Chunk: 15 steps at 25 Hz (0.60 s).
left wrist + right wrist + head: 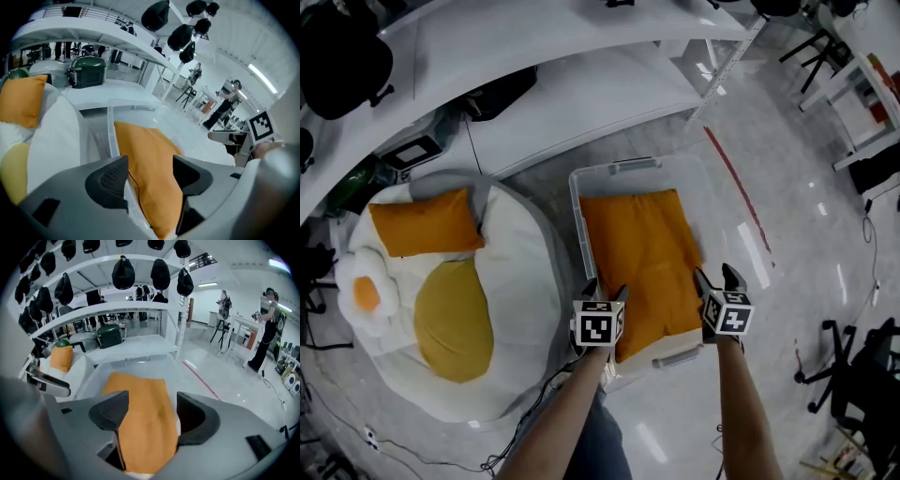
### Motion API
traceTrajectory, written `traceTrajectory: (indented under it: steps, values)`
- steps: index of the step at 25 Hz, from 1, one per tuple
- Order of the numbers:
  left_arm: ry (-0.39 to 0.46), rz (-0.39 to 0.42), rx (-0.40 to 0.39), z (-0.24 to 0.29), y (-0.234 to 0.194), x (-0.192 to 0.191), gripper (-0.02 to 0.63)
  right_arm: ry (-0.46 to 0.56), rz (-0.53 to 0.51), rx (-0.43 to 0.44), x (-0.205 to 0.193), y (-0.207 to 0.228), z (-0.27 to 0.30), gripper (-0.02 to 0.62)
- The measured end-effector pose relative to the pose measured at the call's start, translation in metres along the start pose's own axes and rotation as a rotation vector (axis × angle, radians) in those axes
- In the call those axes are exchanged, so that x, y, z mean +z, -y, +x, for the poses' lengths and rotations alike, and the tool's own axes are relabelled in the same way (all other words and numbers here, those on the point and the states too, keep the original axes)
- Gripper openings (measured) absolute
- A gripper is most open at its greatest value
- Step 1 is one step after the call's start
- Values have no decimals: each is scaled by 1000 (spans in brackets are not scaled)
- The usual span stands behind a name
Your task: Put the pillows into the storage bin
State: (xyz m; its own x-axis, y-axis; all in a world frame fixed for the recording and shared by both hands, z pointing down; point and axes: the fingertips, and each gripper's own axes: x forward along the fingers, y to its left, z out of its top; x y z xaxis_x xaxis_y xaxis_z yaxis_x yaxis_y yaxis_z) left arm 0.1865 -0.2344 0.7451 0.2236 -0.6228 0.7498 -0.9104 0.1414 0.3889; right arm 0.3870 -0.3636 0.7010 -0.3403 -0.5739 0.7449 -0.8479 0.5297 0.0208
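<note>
The left gripper (606, 289) and right gripper (717, 275) each carry a white cube faced with black square markers: left cube (598, 325), right cube (727, 314). Gripper views: housings (56, 206) smooth light grey, pads (110, 180) black and wedge-shaped, with fine mesh texture on the left gripper's. Person wears blue-grey trousers (600, 441).

The left forearm (572, 412) and right forearm (748, 403) reached forward side by side. The left gripper (606, 289) and right gripper (717, 277) tilted downward, each with 2 jaws spread apart.
</note>
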Motion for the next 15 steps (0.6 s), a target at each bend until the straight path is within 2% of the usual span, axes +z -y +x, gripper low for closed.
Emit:
traceTrajectory:
  steps: [8, 11, 15]
  values:
    - [203, -104, 54, -112, -20, 54, 291, 66, 18, 135, 64, -73, -67, 302]
    - [249, -157, 97, -156, -43, 67, 291, 74, -34, 206, 95, -120, -82, 304]
    - [302, -245, 203, -214, -91, 71, 291, 90, -135, 345, 139, -200, -82, 302]
